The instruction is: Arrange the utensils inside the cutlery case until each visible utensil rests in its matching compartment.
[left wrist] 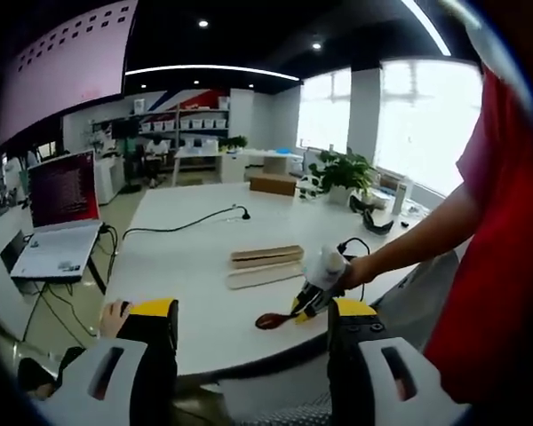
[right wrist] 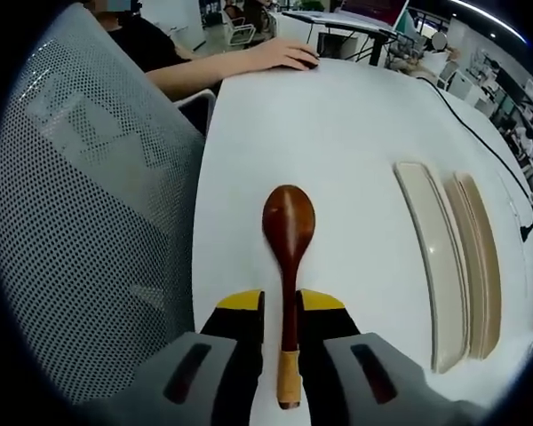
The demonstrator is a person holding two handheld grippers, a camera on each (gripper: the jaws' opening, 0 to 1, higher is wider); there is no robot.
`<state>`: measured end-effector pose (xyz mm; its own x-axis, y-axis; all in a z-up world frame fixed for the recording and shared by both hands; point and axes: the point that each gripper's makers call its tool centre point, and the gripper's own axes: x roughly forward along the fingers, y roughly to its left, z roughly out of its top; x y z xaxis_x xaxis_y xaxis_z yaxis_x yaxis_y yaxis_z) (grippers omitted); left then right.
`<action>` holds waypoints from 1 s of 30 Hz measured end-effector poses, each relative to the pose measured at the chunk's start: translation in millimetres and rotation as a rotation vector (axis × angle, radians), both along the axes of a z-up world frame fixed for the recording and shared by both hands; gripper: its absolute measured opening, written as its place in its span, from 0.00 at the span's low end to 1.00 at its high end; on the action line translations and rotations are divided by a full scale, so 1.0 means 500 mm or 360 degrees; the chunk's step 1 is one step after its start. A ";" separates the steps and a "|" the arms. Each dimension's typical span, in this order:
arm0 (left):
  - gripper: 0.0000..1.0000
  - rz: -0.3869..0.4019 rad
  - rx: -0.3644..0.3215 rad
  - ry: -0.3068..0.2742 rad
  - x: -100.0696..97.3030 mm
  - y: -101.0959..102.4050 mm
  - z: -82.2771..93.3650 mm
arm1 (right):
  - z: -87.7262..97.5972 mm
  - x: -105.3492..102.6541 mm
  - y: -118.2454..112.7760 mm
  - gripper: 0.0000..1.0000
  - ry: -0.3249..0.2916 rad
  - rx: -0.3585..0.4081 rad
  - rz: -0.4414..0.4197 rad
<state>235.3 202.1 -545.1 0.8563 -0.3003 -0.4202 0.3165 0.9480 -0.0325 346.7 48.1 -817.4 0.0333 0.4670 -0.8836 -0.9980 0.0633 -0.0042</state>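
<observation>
One wooden spoon (right wrist: 289,266), bowl pointing forward

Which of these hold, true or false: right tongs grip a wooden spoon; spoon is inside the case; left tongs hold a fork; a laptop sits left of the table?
1. The right tongs grip the wooden spoon by its handle. True.
2. The spoon lies inside the cutlery case. False: it is over bare table, beside the case.
3. The left tongs hold a fork. False: they are open, holding nothing.
4. An open laptop sits left of the table. True.
</observation>
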 end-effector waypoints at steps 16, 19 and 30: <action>0.69 -0.0036 0.0018 0.0014 0.010 -0.004 -0.006 | 0.000 0.002 -0.001 0.02 0.0017 0.0000 -0.0054; 0.69 -0.0036 0.0022 0.0015 0.010 0.000 -0.006 | 0.000 0.006 -0.003 0.02 0.0027 -0.0030 -0.0116; 0.69 -0.0038 0.0024 0.0017 0.010 0.008 -0.010 | 0.016 0.011 0.004 0.01 0.0082 0.0066 -0.0200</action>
<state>240.5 206.2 -549.9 0.8442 -0.3144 -0.4341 0.3389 0.9406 -0.0220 352.1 50.1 -809.2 0.0490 0.4984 -0.8656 -0.9810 0.1868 0.0520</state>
